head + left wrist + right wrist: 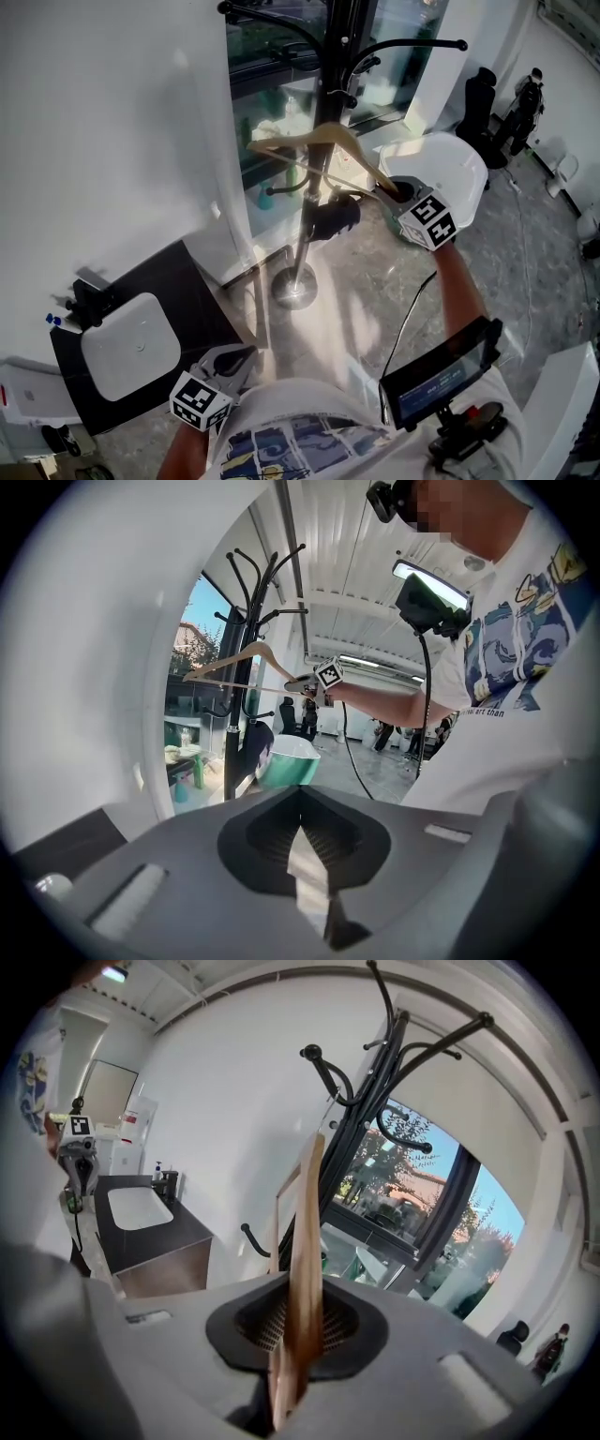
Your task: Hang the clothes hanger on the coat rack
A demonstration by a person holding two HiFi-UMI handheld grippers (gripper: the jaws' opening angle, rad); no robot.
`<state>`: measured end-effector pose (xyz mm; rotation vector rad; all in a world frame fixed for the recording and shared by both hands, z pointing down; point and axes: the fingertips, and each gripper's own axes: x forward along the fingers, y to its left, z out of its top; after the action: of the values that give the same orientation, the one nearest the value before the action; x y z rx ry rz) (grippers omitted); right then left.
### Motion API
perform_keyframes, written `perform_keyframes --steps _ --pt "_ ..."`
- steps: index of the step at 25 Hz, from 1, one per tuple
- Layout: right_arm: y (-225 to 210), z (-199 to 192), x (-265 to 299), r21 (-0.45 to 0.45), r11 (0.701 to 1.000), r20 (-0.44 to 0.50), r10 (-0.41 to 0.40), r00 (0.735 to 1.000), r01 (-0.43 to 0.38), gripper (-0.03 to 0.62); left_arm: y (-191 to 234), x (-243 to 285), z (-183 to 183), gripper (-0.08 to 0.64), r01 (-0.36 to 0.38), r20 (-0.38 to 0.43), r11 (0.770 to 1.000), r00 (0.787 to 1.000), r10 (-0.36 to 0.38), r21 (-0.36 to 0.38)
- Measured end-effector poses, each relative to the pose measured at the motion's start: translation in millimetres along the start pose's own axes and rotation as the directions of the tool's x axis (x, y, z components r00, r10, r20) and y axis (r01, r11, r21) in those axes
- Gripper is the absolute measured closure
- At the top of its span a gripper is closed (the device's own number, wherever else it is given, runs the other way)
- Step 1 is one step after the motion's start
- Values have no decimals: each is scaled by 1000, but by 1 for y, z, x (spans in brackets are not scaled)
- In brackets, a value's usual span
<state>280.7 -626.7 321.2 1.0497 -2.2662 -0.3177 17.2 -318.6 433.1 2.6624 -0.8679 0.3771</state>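
Right gripper has its jaws nipped in narrow on one end of the wooden clothes hanger, and the wood runs straight out from between the pads, standing on edge in the right gripper view. Beyond the tips the hanger reaches across the dark pole of the coat rack, its shoulders about level and its peak up. The rack's curved upper prongs spread above and past it, and a lower peg juts out below. I cannot tell whether the hanger's hook sits on any prong. Just under this gripper lies a white tub, teal on its outer wall in the left gripper view; what it holds is not visible. Past the rack is a dark-framed window, and to the gripper's left a white wall comes close beside the pole. The open stone floor lies around the rack's round base. Left gripper hangs low by the person's waist, well apart from the rack, with its jaws together on nothing. Just to its left a white basin is set in a dark counter, with a tap and small bottles at the basin's far rim.
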Motion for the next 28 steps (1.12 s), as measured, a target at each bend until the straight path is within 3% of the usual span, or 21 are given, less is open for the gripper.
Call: perform_keyframes --steps 9,12,18,23,28 --pt "-19 -1 -17 58 987 63 -151 987 147 461 -3 -10 -5 557 15 -23 1000 1000 -15 13" --pt "-30 -6 -35 90 971 62 -227 972 222 408 -5 -17 -8 557 31 -27 999 999 -30 20" --pt "-33 -14 -88 134 921 42 -373 927 365 382 -13 -34 -14 557 82 -36 996 996 -80 36" --pt "9 -13 -124 158 902 18 -409 912 402 382 -20 -57 -19 557 131 -34 990 991 -129 53" --pt "88 -2 -147 204 903 11 -388 922 377 385 -33 -87 -30 557 175 -34 982 984 -173 74"
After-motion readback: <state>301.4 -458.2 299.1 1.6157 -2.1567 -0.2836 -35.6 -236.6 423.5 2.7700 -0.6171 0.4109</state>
